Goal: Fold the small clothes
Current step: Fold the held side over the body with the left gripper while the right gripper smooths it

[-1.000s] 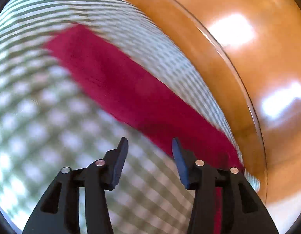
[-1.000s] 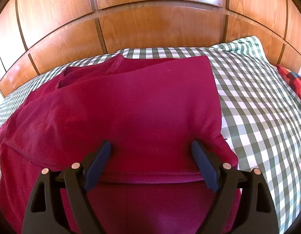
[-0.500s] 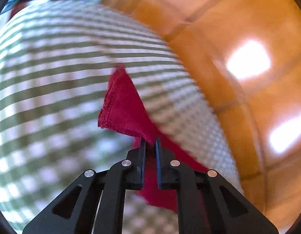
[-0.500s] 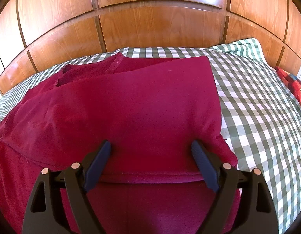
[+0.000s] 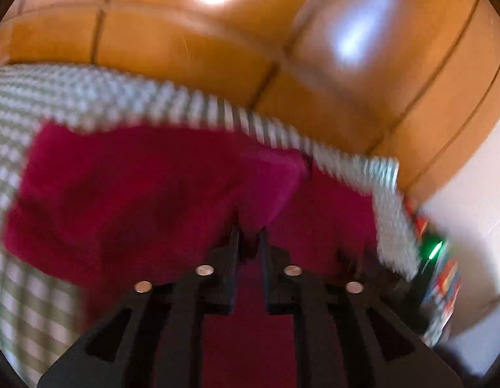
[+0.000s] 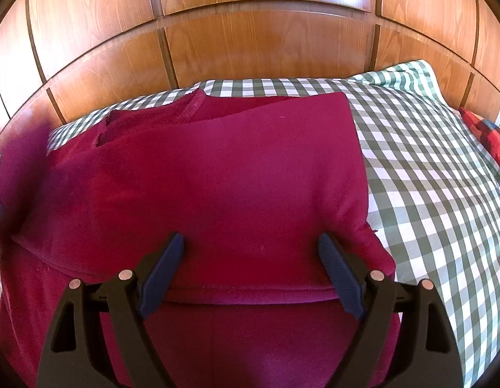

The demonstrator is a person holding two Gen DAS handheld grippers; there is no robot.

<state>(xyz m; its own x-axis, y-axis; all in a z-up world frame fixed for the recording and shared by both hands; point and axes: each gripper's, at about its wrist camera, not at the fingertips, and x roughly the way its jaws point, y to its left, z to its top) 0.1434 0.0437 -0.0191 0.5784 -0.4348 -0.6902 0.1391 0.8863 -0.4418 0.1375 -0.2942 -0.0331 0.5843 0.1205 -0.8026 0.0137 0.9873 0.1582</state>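
1 fold done: my left gripper (image 5: 249,242), jaws nearly together and just eased, pinches a flap of the red garment (image 6: 237,174); my right gripper (image 6: 250,258) gapes above it on the checked bedspread (image 6: 421,168). More folds remain.

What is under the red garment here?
The red garment lies on a green-and-white checked cover, which shows along its far and right edges. Whatever is directly beneath the cloth is hidden, and the garment's own folded layers cover each other.
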